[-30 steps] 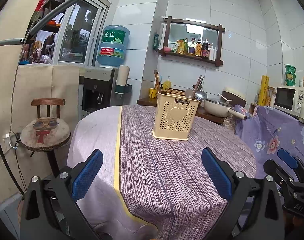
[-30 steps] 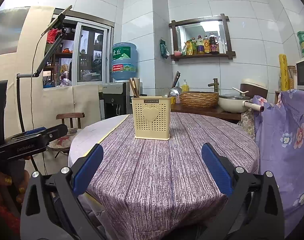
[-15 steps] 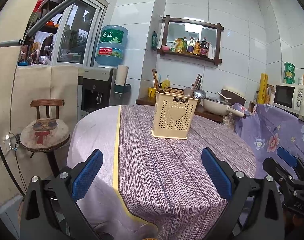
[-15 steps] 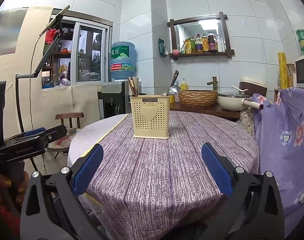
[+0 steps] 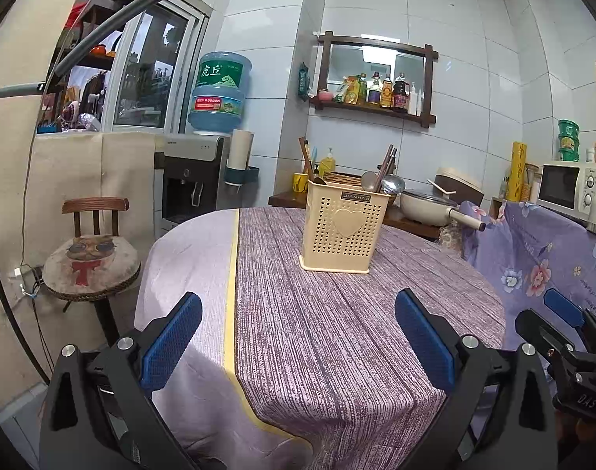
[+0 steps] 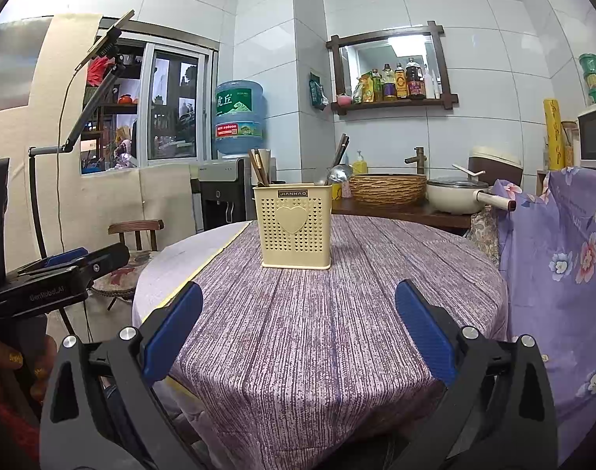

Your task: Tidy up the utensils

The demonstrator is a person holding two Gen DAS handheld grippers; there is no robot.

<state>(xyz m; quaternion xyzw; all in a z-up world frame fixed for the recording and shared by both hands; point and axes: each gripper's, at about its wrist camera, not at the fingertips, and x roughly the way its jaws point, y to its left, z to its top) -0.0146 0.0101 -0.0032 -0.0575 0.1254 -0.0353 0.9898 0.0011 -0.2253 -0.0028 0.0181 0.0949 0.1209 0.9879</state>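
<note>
left hand-held gripper (image 5: 298, 337) is hovering at the near edge of the counter (image 5: 337, 333), jaws spread wide, nothing sitting between the blue pads (image 5: 172, 338). right hand-held gripper (image 6: 298, 327) is hovering likewise at the near edge, jaws also spread wide and holding nothing; it is showing at the right border of the left wrist view, and the left one is showing at the left border of the right wrist view. cream perforated utensil holder (image 5: 343, 231) is standing upright toward the far middle of the counter, well apart from both grippers, heart emblem facing the cameras. chopsticks (image 5: 305, 156) are sticking up from its left side; more chopsticks (image 5: 386, 164) and a metal ladle (image 5: 392, 185) are leaning out of its right side. which inner compartment each is sitting in cannot be told. a purple striped tablecloth (image 6: 337, 313) is covering the counter, with a pale section and a yellow stripe running along the left. a wooden chair (image 5: 90, 258) with a printed cushion is standing to the left of the counter; a water dispenser (image 5: 192, 180) carrying a blue bottle is standing at far left; a cream pan (image 6: 458, 194) is resting on the far worktop to the right.
</note>
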